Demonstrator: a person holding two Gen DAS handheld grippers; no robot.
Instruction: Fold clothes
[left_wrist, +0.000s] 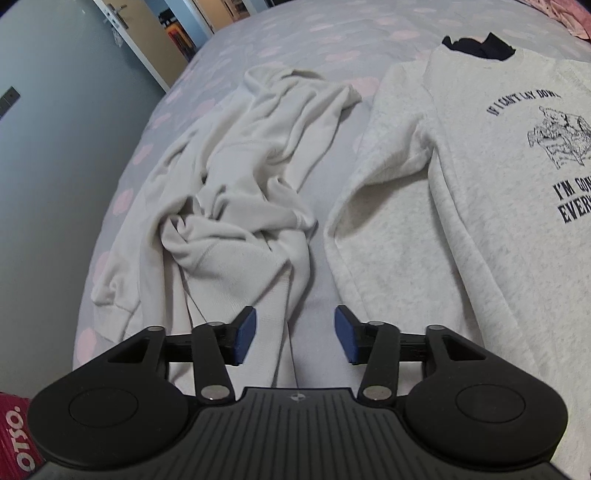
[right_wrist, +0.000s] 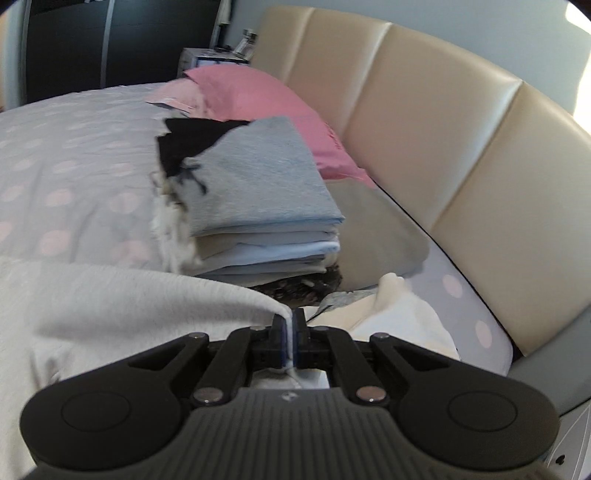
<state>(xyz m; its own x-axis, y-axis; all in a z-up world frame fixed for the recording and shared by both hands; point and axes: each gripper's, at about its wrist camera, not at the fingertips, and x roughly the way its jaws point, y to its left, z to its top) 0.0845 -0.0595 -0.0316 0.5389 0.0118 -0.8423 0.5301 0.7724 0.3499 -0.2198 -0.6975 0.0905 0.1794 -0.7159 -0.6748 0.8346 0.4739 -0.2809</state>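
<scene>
While the right gripper (right_wrist: 289, 334) pinches the grey sweatshirt (right_wrist: 110, 299) edge, the left gripper (left_wrist: 294, 334) hangs spread beside the sweatshirt, over the bed (left_wrist: 321, 284).

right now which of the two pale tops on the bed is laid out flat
The grey printed sweatshirt, spread smooth with dark lettering on its chest. The cream top beside it lies crumpled in a heap.

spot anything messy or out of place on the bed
Yes: the cream garment lies crumpled and twisted beside the flat grey printed sweatshirt. The folded stack by the pink pillow looks neat, though a dark piece sticks out unevenly.
</scene>
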